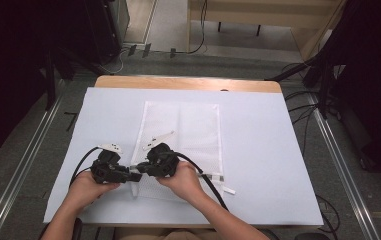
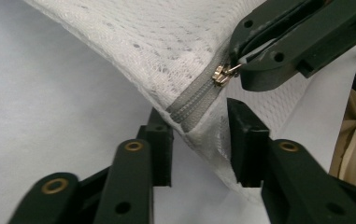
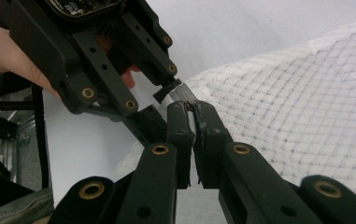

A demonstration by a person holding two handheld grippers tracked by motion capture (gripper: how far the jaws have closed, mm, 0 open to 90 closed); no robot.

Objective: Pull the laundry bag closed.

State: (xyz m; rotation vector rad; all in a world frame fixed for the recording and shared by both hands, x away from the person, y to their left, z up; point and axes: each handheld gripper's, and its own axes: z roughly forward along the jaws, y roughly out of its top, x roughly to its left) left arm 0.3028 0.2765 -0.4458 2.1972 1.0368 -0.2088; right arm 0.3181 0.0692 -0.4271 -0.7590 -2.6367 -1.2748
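- One white mesh laundry bag [image 1: 180, 145], flat and rectangular, is laid on the pale sheet [image 1: 258, 150] that covers the wooden table [image 1: 188, 83]; its near left corner is lifted between the two grippers.
- The bag's netting is seen as a fine woven grid, soft and slightly creased.
- One grey zipper [image 2: 198, 99] with ribbed tape is run along the bag's edge to that corner, and one small brass-coloured metal zipper pull [image 2: 222, 73] is set on it.
- The right gripper [image 3: 193, 108], of matt black plastic with brass rivets, is clamped on the zipper pull, its jaws nearly together.
- The left gripper [image 2: 200, 140] is placed just beside the right one at the bag's corner; its blocky black jaws are set narrow around the zipper's end, and whether the fabric is pressed cannot be told.
- One white tag [image 1: 228, 190] is seen at the bag's near right corner.
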